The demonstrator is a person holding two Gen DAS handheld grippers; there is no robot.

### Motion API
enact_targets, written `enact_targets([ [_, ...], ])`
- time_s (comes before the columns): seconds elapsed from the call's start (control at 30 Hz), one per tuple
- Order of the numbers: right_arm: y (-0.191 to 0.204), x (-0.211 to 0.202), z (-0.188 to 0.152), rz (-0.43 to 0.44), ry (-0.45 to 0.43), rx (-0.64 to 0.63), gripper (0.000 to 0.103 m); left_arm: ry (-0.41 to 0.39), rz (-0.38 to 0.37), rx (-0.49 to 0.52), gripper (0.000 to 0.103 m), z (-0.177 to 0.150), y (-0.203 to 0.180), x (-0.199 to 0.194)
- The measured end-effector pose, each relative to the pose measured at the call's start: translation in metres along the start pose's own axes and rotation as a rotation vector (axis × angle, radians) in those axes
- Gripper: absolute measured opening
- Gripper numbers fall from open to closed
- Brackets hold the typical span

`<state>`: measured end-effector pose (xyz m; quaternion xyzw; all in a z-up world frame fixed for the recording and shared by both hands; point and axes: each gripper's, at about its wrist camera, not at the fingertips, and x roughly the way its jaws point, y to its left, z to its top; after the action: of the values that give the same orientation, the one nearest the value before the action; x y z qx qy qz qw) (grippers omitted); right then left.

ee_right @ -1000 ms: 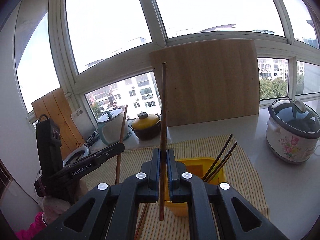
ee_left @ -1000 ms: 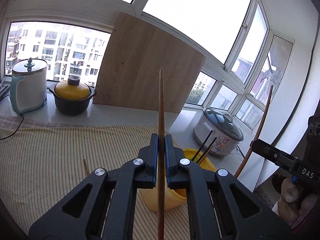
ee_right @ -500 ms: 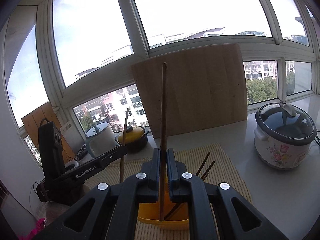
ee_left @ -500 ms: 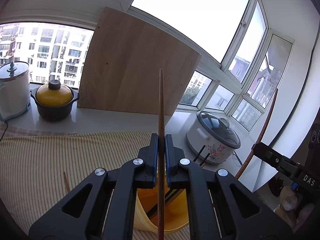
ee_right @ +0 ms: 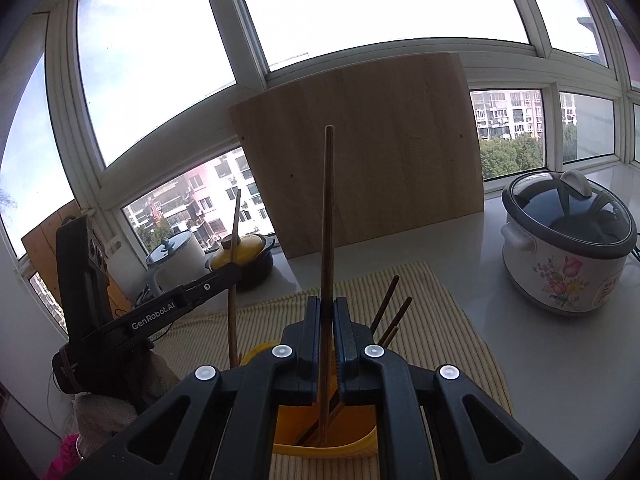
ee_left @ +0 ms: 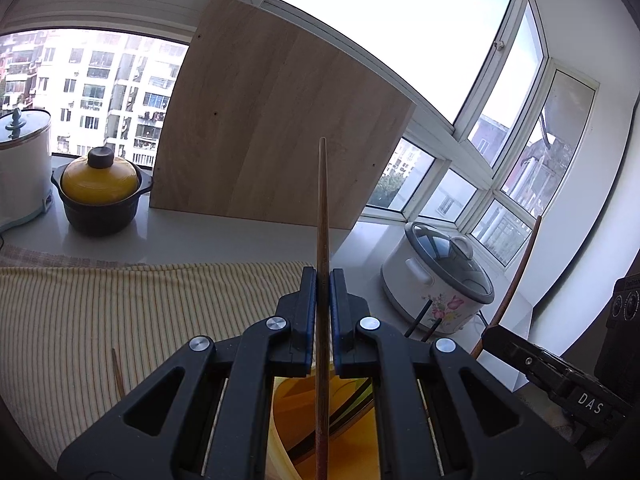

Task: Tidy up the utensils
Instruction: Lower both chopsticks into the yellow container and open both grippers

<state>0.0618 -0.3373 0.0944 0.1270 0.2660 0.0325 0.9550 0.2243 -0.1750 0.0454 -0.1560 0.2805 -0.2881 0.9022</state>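
Your left gripper (ee_left: 322, 312) is clamped on a chopstick (ee_left: 322, 216), and your right gripper (ee_right: 327, 332) likewise on its chopstick (ee_right: 328, 216). Both hang upright over the yellow holder (ee_right: 320, 446) directly below. Release off-centre and one could catch the rim or the dark chopsticks (ee_right: 386, 308) inside, tipping out onto the desk.

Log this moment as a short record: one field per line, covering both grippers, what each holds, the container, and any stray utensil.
left gripper: shut on a wooden chopstick, upright
right gripper: shut on a second chopstick, lower end inside the holder
yellow holder: on the striped mat, below both grippers, dark chopsticks leaning in it
stray chopstick: lying on the mat, left of the left gripper
nearby: floral rice cooker, yellow-lidded pot
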Motion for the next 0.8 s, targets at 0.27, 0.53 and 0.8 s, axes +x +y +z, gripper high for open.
enact_targets([
  [0.27,0.004,0.010,-0.019,0.016,0.055,0.001,0.004,0.028,0.006,0.011,0.004,-0.007,0.002,0.004],
  [0.53,0.003,0.017,-0.033,0.036,0.107,0.023,0.010,0.056,-0.018,0.010,0.004,-0.012,0.003,-0.003],
  [0.8,0.009,0.013,-0.046,0.034,0.117,0.026,0.019,0.047,-0.023,0.009,0.005,-0.016,0.006,-0.024],
])
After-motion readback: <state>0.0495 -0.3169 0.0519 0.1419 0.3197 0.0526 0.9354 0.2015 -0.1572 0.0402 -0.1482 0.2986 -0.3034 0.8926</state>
